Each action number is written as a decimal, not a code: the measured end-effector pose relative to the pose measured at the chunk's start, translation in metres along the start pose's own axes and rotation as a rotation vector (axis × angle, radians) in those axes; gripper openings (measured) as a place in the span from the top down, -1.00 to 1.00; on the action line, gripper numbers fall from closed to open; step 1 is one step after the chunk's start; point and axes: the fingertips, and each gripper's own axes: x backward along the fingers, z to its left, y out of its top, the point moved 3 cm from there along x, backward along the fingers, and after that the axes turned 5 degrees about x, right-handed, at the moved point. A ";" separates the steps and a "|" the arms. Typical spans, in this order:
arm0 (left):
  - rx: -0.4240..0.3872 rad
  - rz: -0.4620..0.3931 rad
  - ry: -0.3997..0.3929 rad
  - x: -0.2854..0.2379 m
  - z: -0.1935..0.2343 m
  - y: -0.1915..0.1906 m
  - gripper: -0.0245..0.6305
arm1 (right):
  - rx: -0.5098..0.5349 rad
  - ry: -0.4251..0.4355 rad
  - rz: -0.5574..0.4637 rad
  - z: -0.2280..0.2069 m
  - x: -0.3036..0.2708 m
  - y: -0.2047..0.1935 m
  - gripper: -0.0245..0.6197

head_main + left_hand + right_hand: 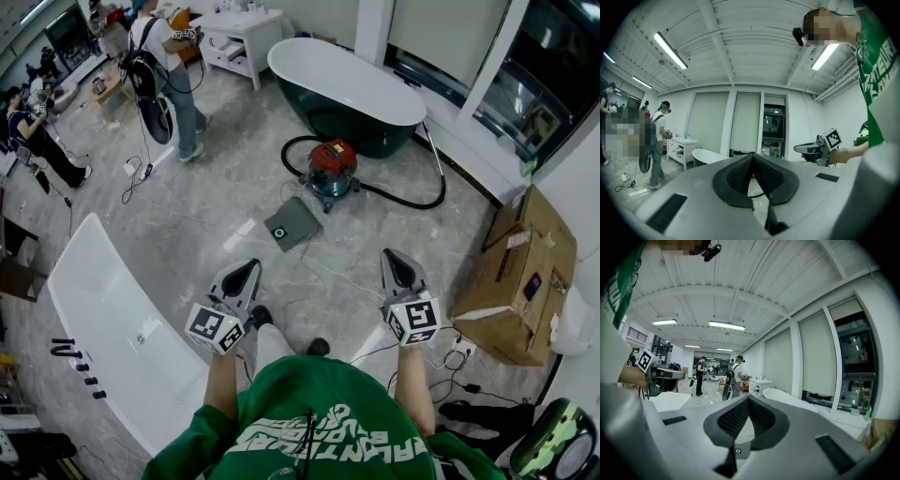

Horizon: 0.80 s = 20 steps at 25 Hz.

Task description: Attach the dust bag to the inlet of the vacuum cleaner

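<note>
The red vacuum cleaner (332, 169) stands on the tiled floor ahead, and its black hose (412, 199) loops off to the right. In front of it the grey dust bag (292, 223) lies flat on the floor, round opening facing up; a corner of the dust bag (738, 450) shows below the right jaws. My left gripper (251, 265) and right gripper (389, 255) are held level at waist height, well short of the bag. Both are shut with nothing between the jaws. The left gripper (752, 157) sees the right gripper (820, 147) beside it.
A dark green bathtub (347, 89) stands behind the vacuum, and a white bathtub (108, 319) is close on my left. Cardboard boxes (525, 272) sit at the right, with a power strip (459, 352) and cables near my feet. Two people (164, 66) work at the far left.
</note>
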 end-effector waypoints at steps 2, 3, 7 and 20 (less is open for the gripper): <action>0.000 0.003 -0.001 0.001 0.003 0.000 0.92 | -0.001 0.001 0.004 0.003 -0.003 -0.001 0.90; -0.001 0.005 -0.002 0.001 0.005 0.000 0.92 | -0.001 0.001 0.005 0.003 -0.004 -0.001 0.90; -0.001 0.011 -0.001 0.003 0.004 -0.001 0.92 | -0.002 0.002 0.010 0.004 -0.005 -0.004 0.90; -0.018 0.032 0.034 0.003 0.020 -0.003 0.92 | -0.039 0.028 0.003 -0.002 -0.024 -0.015 0.90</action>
